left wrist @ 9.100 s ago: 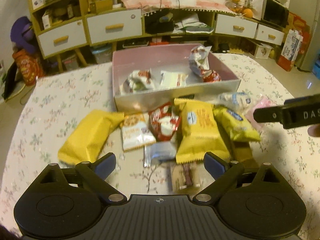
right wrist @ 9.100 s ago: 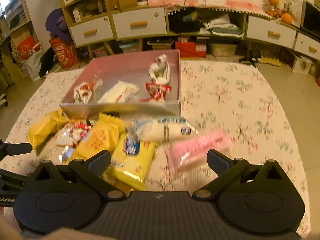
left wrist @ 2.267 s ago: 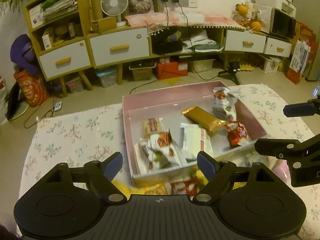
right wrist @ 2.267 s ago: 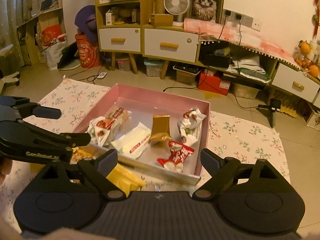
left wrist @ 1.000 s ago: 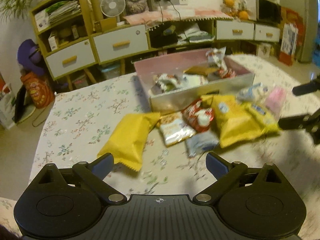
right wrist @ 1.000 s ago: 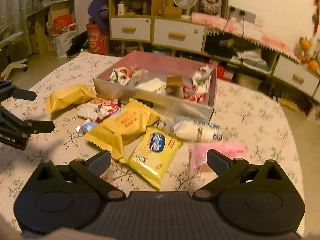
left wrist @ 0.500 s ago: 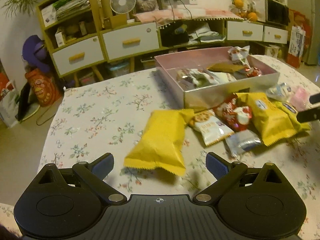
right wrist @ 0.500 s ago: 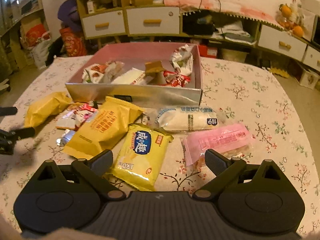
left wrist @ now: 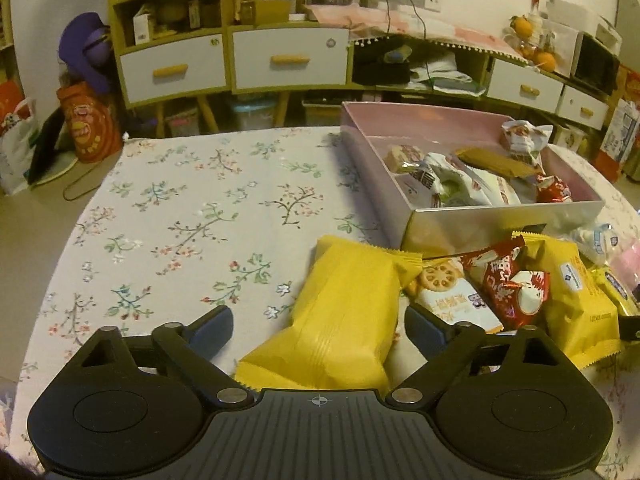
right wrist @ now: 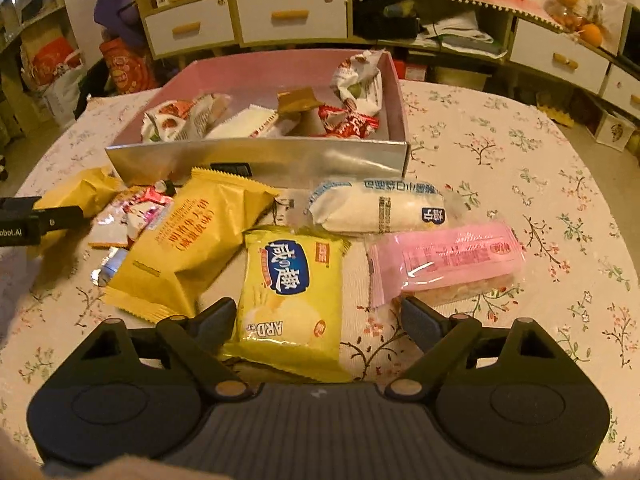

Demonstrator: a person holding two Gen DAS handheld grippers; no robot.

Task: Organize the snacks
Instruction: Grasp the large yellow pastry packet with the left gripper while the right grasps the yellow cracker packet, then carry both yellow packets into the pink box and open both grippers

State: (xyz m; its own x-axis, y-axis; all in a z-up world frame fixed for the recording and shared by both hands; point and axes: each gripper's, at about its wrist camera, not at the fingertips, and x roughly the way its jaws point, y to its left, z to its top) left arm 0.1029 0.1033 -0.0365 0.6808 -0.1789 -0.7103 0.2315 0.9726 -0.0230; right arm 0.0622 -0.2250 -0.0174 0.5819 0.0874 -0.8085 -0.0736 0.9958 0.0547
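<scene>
You see a floral tablecloth point(left wrist: 192, 216), a pink box point(right wrist: 280, 76), yellow packets point(left wrist: 340, 320), a pink wrapper point(right wrist: 444, 264) and a white roll point(right wrist: 380, 208).

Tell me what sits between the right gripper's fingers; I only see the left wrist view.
Observer: A yellow cracker pack with a blue logo lies between the fingers of the right gripper. The jaws have just been closing, but the pads are not yet on it.
Operator: Report what's right of it.
Observer: A pink wrapped bar, flat on the tablecloth.
Operator: Name what's behind that.
Observer: A white roll in clear wrap, between the bar and the front wall of the box.
</scene>
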